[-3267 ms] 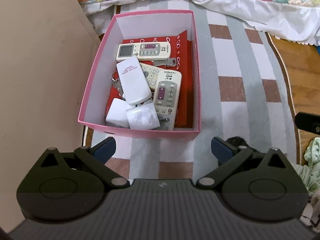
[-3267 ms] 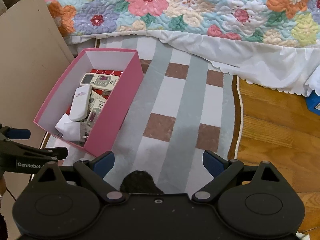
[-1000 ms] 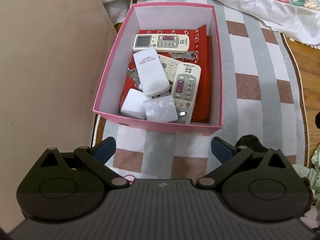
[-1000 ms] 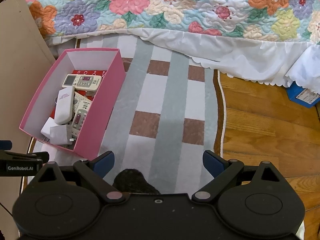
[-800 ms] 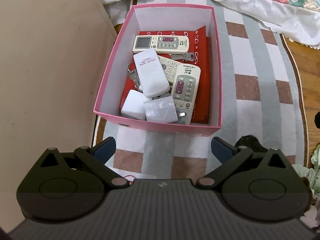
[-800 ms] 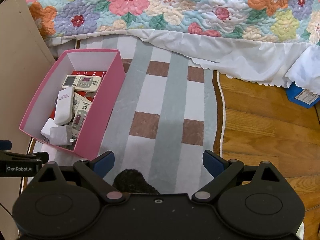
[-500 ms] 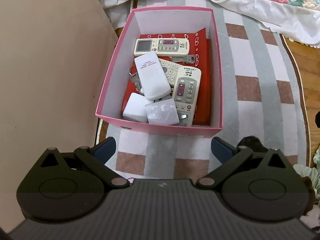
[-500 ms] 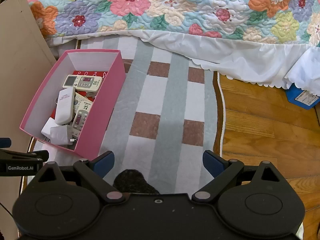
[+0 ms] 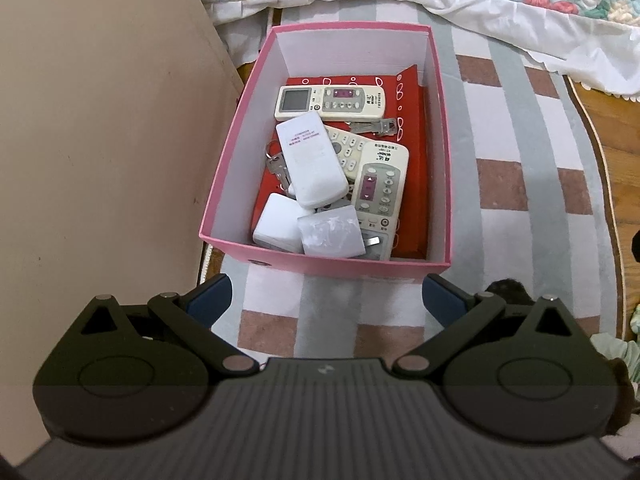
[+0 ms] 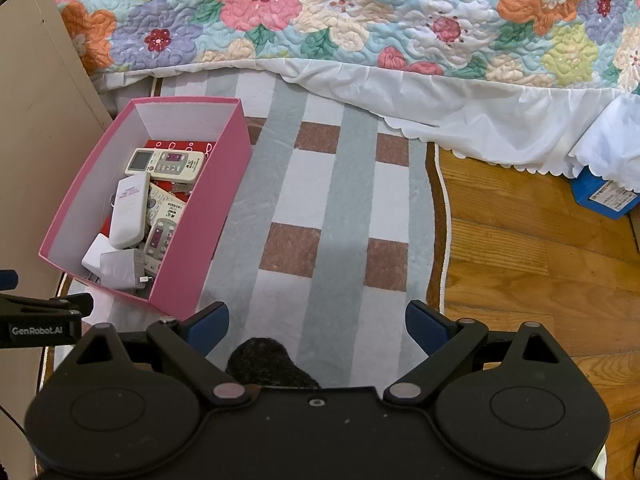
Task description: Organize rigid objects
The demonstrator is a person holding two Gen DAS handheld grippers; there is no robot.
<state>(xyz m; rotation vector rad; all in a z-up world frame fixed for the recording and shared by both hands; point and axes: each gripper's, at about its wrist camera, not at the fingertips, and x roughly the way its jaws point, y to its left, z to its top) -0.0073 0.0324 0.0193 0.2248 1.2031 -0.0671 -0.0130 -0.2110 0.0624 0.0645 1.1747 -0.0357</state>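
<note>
Cabinet side, beige and plain, fills the far left, and the pink box stands on the striped rug just beside it. Inside the box, over a red liner, lie the rigid things: a white remote with a screen across the back, a plain white remote lying aslant on top of a buttoned remote, another remote with a purple panel to its right, two white charger blocks against the near wall, and keys partly hidden under the pile. All of it is heaped loosely rather than lined up.

The left tongs hover just short of the box's near wall, blue pads wide apart and holding nothing. Farther right, the right tongs hang over bare rug, likewise spread and empty; a dark fuzzy shape sits beneath them, too unclear to name. Nothing rigid shows loose on the rug or the wooden floor except a blue carton under the floral quilt's white skirt.

My reading is that gathering is essentially done, since everything visible sits in the box. What may remain is tidying the jumble inside, or nothing at all.
</note>
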